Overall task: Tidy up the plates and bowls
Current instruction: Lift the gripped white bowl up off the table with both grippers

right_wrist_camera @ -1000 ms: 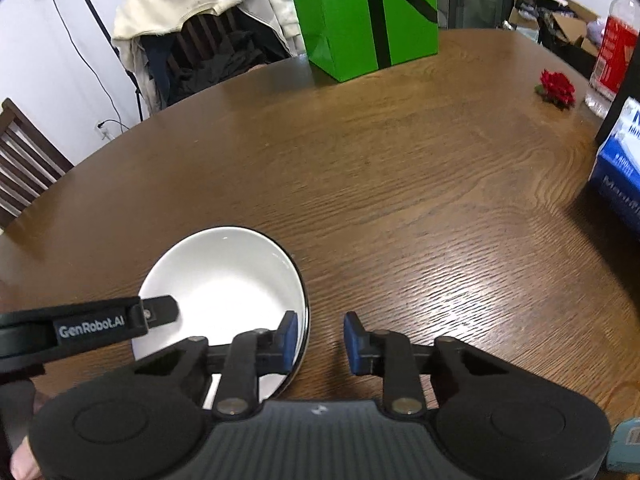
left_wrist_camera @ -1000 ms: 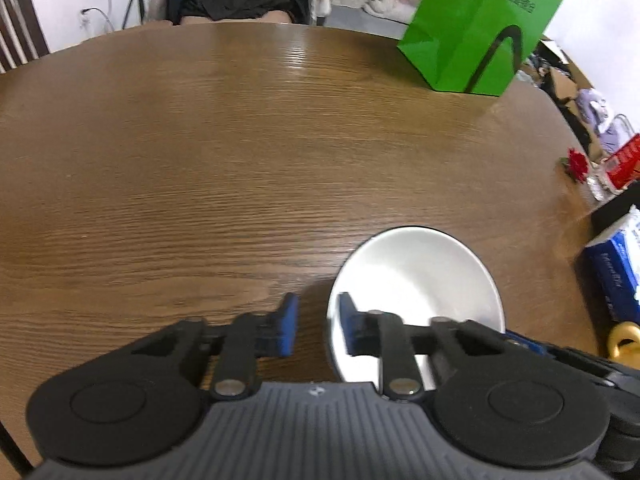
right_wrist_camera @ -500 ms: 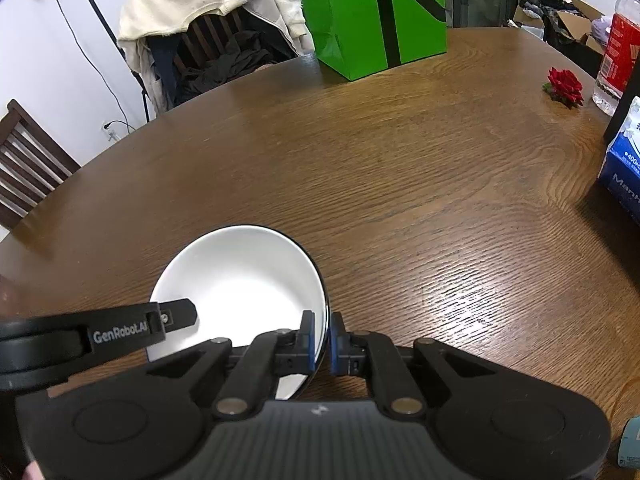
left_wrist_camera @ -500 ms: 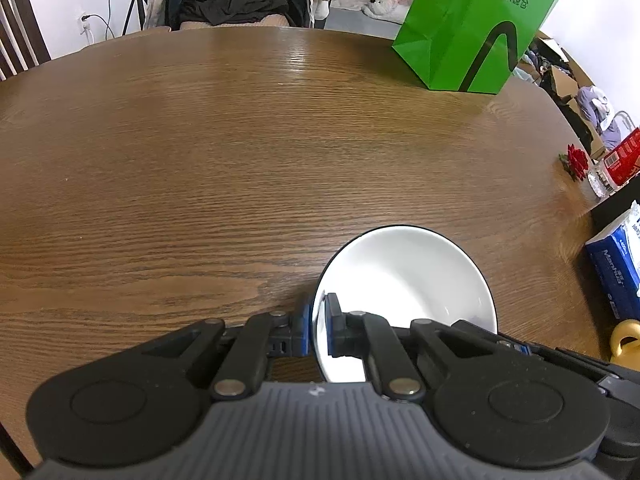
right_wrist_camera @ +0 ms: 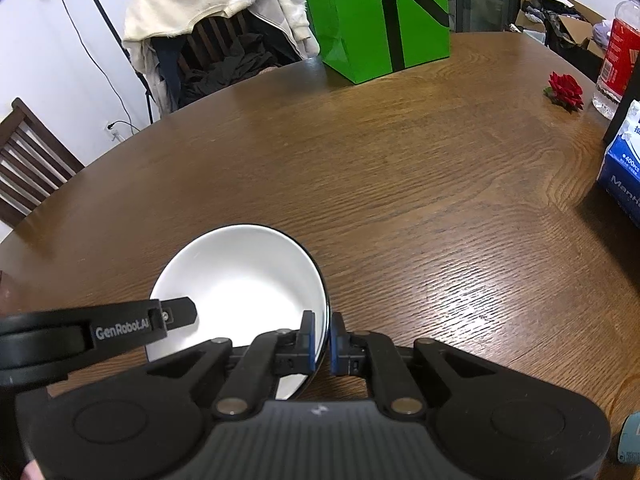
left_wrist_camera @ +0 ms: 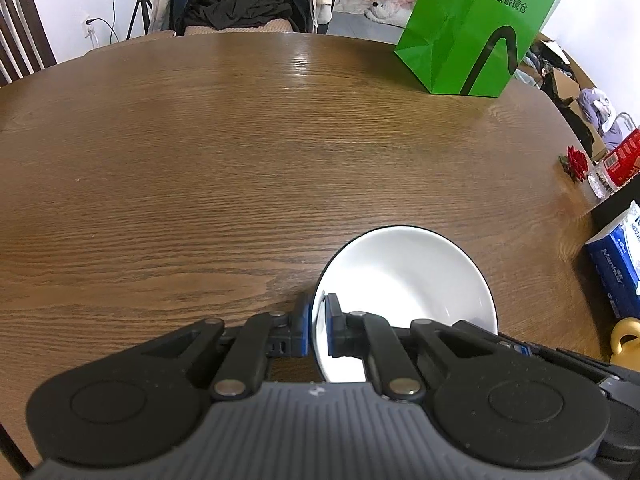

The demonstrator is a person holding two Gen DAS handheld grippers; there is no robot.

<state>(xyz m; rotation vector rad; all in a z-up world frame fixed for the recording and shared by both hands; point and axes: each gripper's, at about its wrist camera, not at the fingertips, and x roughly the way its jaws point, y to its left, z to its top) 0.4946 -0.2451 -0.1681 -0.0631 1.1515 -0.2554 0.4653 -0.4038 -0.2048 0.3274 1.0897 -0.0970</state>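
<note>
- A tall green paper shopping bag [left_wrist_camera: 472,28] with a black arch mark is stood at the far side, well apart from the bowl.
- A small red artificial rose [right_wrist_camera: 565,87] is seen near the right edge, just beside a clear bottle with a red label [right_wrist_camera: 618,56].
- A blue-and-white tissue pack [left_wrist_camera: 618,268] is placed at the right edge; a yellow rounded object [left_wrist_camera: 626,340] is partly seen nearer the camera.
- Nothing is seen on the wood close around the bowl except the two grippers.
- A round brown wood-grain worktop [left_wrist_camera: 224,168] is shown, mostly bare.
- Behind it, a dark wooden chair draped with a cream jacket [right_wrist_camera: 208,4] and dark clothes, a slatted chair [right_wrist_camera: 28,160], a white wall with a plugged socket, and cluttered boxes at far right are seen.
- A white shallow bowl with a thin dark rim [left_wrist_camera: 404,292] is found at the near side of the worktop, between the two grippers.
- Left gripper [left_wrist_camera: 318,326]: fingers pinched on the bowl's left rim, one blue pad outside, one inside.
- Right gripper [right_wrist_camera: 321,340]: fingers pinched on the bowl's right rim in the same way.
</note>
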